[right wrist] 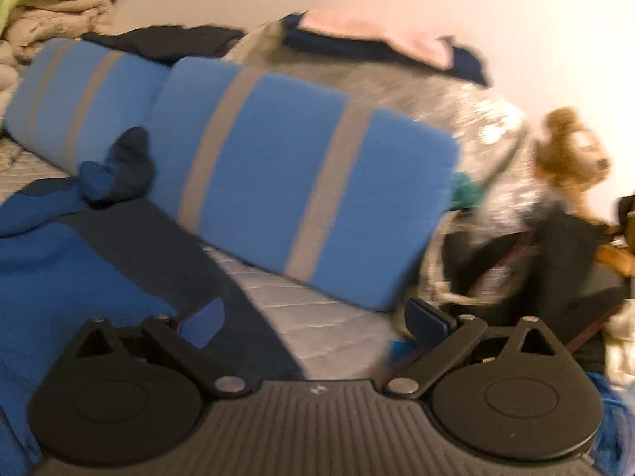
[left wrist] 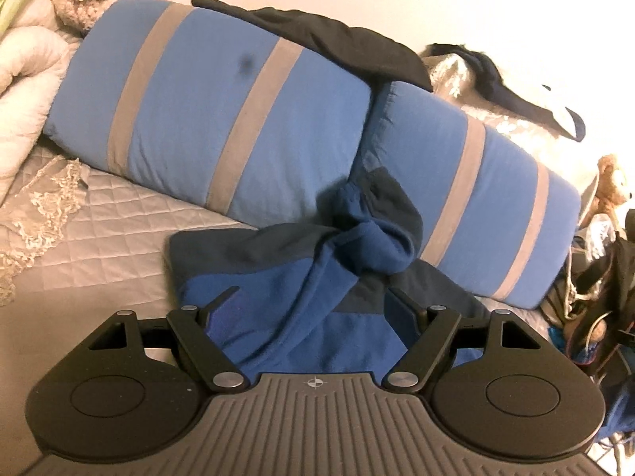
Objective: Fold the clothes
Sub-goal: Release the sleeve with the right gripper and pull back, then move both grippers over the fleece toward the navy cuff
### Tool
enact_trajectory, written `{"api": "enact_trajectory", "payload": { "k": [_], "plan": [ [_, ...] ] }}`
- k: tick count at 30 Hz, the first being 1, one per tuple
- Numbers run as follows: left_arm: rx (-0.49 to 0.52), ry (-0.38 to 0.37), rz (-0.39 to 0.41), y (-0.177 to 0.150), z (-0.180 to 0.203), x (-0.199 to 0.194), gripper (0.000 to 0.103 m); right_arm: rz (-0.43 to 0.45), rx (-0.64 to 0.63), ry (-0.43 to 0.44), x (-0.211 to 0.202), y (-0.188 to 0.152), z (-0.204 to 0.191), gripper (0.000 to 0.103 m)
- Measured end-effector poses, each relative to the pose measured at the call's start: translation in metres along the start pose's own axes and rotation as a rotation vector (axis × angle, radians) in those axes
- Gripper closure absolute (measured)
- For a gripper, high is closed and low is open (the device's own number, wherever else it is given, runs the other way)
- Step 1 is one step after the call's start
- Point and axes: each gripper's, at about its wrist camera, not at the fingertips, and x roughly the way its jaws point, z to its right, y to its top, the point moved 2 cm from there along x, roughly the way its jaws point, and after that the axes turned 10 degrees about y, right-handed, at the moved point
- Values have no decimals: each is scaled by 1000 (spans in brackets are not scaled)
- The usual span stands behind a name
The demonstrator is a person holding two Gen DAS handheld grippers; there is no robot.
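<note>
Right gripper (right wrist: 313, 323) jaws wide apart, nothing between them, above the quilted bed (right wrist: 317, 317). Blue and navy garment (right wrist: 79, 261) lies at left, its bunched sleeve against two blue pillows (right wrist: 285, 174) with grey stripes. Teddy bear (right wrist: 571, 154) at right, blurred.

Both cameras sit low over the bed (left wrist: 99, 238), each looking forward along its own hand-held gripper toward the blue striped pillows (left wrist: 246, 119) leaning at the wall. The left wrist view faces the pillows head-on from close, with the blue garment (left wrist: 317, 277) just before them. The right wrist view, blurred, stands further right of the pillows and faces them at a slant. Both views share the pillows, the garment and a brown plush toy (right wrist: 571, 150) right of the pillows.
</note>
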Motion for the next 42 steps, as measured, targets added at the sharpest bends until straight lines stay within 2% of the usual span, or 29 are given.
{"api": "enact_trajectory", "payload": {
  "k": [4, 6, 8, 14, 20, 24, 25, 26, 27, 28, 29, 30, 32, 38, 41, 42],
  "plan": [
    [-20, -26, -17, -11, -1, 8, 26, -68, 18, 82, 54, 8, -6, 5],
    [-36, -52, -22, -17, 0, 13, 26, -98, 35, 97, 79, 8, -5, 10],
    [-50, -78, -22, -23, 1, 16, 26, -128, 51, 113, 104, 8, -5, 20],
    [-75, -114, -10, -28, -3, 21, 26, -222, 90, 149, 174, 2, -2, 34],
    [-111, -105, -32, -28, -7, 27, 26, -275, 169, 131, 220, -17, 13, 38],
    [-119, -104, -53, -29, -8, 31, 26, -284, 223, 166, 233, -25, 19, 39],
    [-118, -104, -56, -29, -8, 31, 26, -289, 236, 185, 237, -26, 19, 44],
    [-116, -104, -58, -29, -8, 32, 26, -295, 245, 200, 240, -28, 18, 55],
    [-115, -103, -60, -30, -8, 32, 26, -302, 241, 200, 242, -30, 16, 62],
    [-113, -104, -60, -30, -8, 32, 26, -306, 231, 192, 242, -30, 14, 69],
    [-113, -103, -61, -30, -8, 32, 26, -309, 220, 183, 242, -29, 13, 86],
    [-114, -103, -62, -30, -8, 33, 26, -313, 213, 176, 242, -28, 12, 98],
    [-116, -102, -64, -29, -9, 33, 26, -316, 210, 170, 240, -23, 13, 100],
    [-115, -107, -51, -30, -8, 32, 26, -301, 98, 61, 239, 1, 10, 101],
    [-116, -107, -45, -30, -9, 30, 26, -305, 65, -21, 246, 6, 9, 103],
    [-118, -107, -42, -29, -9, 30, 26, -321, 38, -90, 251, 6, 9, 103]
  ]
}}
